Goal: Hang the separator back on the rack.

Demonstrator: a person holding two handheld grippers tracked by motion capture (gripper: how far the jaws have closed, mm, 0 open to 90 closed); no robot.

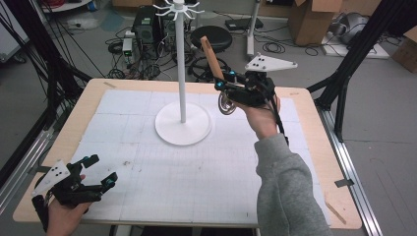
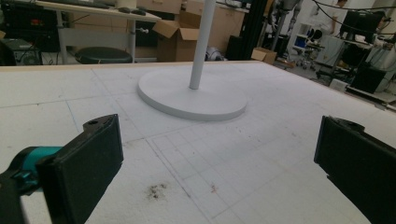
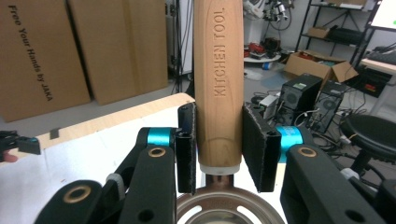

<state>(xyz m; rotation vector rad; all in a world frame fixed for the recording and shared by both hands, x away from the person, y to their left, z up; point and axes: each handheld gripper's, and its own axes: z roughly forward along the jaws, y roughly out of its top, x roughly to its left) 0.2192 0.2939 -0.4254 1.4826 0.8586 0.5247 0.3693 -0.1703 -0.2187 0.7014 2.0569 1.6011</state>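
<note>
Black tongs (image 1: 222, 87), teal joints, grey 3-cornered plate (image 1: 270, 63), grey sleeve (image 1: 287, 187)

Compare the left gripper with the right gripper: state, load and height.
The left gripper is open with nothing between its fingers; the right gripper is shut on the wooden-handled kitchen tool. The left sits low at the table's near corner; the right is raised beside the white stand. Both are black with teal accents, each held in a hand.

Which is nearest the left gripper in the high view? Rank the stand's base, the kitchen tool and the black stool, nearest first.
From the left gripper, at the table's near left corner:
1. Stand's base, mid-table, ahead and to the right.
2. Kitchen tool, held up in the right gripper, right of the pole.
3. Black stool, on the floor beyond the table.
</note>
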